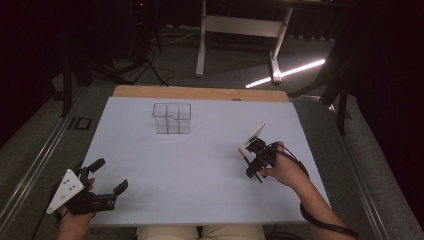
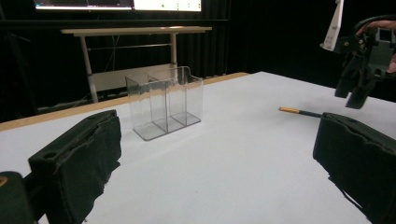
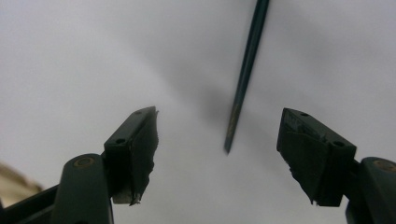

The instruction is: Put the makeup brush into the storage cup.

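High view: your right gripper [image 1: 252,159] hangs over a dark pencil [image 1: 249,164] lying flat on the white table [image 1: 200,165], toward the table's right side. Its jaws stand apart, released, with nothing clamped; in the right gripper view the pencil [image 3: 245,77] lies on the table between and beyond the two black pads [image 3: 140,140], touching neither. The pencil's brass-coloured end [image 2: 290,110] points toward the table's left. There may be small gold lettering on its barrel, but it is too blurred to read.

Your left gripper [image 1: 102,180] rests at the near left corner, jaws wide open and empty, well apart from the pencil.

A clear plastic organizer [image 1: 172,118] with several compartments stands upright toward the far edge, empty as far as can be seen. Nothing lies between it and the pencil. Beyond the table stands a white desk frame [image 1: 240,30].
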The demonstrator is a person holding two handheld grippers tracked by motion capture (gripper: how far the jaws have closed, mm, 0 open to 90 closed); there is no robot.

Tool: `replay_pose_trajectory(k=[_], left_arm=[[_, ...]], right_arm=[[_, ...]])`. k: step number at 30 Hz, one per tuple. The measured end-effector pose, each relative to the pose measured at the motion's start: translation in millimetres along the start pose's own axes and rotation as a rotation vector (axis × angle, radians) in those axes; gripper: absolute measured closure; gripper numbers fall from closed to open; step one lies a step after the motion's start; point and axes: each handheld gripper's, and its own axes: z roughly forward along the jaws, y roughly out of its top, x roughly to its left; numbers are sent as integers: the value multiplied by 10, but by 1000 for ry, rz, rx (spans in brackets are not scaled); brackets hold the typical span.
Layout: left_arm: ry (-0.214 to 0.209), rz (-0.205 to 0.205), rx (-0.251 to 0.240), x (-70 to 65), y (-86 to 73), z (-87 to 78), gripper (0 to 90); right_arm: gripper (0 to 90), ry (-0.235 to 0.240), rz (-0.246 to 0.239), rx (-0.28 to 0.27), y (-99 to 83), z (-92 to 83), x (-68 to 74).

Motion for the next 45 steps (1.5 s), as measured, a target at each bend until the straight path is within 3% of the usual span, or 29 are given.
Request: replay_pose_trajectory(k=[10, 22, 33, 45], left_arm=[[-3, 3, 0, -1, 1, 0, 18], [-10, 10, 7, -8, -1, 8, 18], [-10, 14, 10, -12, -3, 12, 18], [-14, 18, 15, -15, -7, 19, 19]], right_arm=[[344, -9, 7, -98, 188, 0, 26], [443, -18, -19, -118, 317, 58, -33], [587, -76, -33, -126, 399, 146, -96], [644, -90, -36, -112, 472, 317, -145]])
